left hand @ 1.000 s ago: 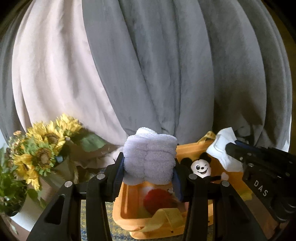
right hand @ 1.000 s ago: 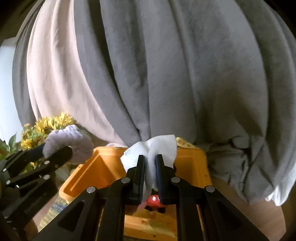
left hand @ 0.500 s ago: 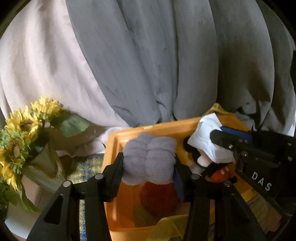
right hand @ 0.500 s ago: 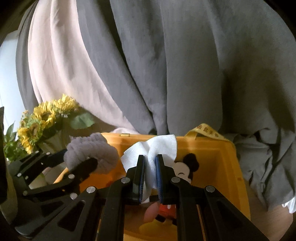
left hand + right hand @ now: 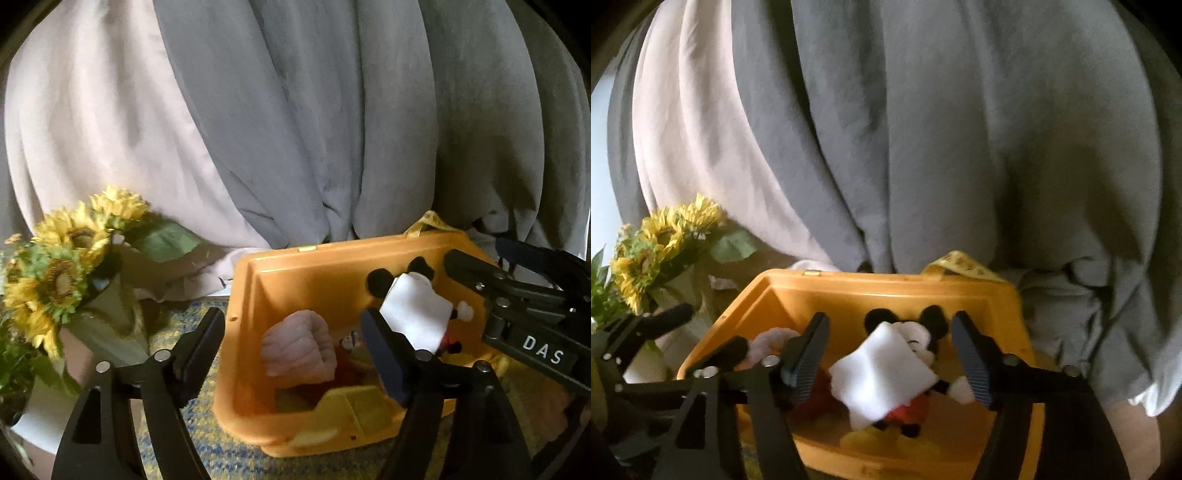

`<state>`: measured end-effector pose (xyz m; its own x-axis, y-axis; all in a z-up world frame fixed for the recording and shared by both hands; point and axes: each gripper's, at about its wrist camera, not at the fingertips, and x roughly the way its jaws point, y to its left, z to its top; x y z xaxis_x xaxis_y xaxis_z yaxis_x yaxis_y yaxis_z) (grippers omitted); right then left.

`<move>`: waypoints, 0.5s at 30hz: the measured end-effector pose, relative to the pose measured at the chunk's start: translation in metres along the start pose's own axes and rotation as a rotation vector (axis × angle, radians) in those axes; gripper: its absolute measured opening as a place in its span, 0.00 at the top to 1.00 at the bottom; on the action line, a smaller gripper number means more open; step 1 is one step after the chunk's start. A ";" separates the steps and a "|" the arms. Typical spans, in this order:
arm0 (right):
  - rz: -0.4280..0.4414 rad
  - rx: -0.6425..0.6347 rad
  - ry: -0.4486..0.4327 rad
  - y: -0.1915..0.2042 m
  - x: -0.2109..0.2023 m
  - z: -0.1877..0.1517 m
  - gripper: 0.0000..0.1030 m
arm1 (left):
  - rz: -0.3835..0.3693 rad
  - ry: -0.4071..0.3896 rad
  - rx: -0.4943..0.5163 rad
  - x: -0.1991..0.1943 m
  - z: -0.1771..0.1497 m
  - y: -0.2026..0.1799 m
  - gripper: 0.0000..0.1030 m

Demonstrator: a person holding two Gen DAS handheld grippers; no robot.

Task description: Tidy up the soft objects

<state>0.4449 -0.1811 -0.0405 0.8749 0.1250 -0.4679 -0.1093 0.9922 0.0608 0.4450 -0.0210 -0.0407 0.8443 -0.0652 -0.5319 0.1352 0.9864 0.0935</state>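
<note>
A fluffy pale towel, rolled up, lies inside the orange bin. A white cloth lies on top of a mouse toy with black ears and red shorts, also in the bin.

Count from my two claws. Bins: one orange bin. Soft items inside it: one rolled lilac towel, one white cloth, one mouse plush, one red soft thing, partly hidden. Yellow items at the bin bottom: number unclear. Sunflower bunches: one, with at least three blooms. Grippers in view: two, my left gripper and my right gripper.
</note>
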 end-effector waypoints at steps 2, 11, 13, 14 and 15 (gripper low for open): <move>-0.016 0.008 -0.022 -0.002 -0.015 -0.001 0.27 | 0.017 -0.024 -0.006 -0.018 -0.001 -0.001 0.18; -0.107 0.007 -0.082 -0.005 -0.087 -0.016 0.17 | 0.143 -0.138 -0.012 -0.100 -0.017 -0.008 0.07; -0.112 0.011 -0.091 -0.005 -0.104 -0.022 0.14 | 0.170 -0.162 -0.010 -0.118 -0.022 -0.011 0.02; -0.110 0.012 -0.094 -0.005 -0.110 -0.024 0.13 | 0.178 -0.170 -0.011 -0.125 -0.024 -0.012 0.02; -0.108 0.016 -0.100 -0.004 -0.118 -0.027 0.12 | 0.188 -0.178 -0.012 -0.134 -0.026 -0.013 0.01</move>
<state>0.3290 -0.2000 -0.0090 0.9238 0.0163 -0.3825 -0.0056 0.9996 0.0292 0.3164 -0.0206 0.0071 0.9320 0.0953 -0.3497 -0.0385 0.9854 0.1659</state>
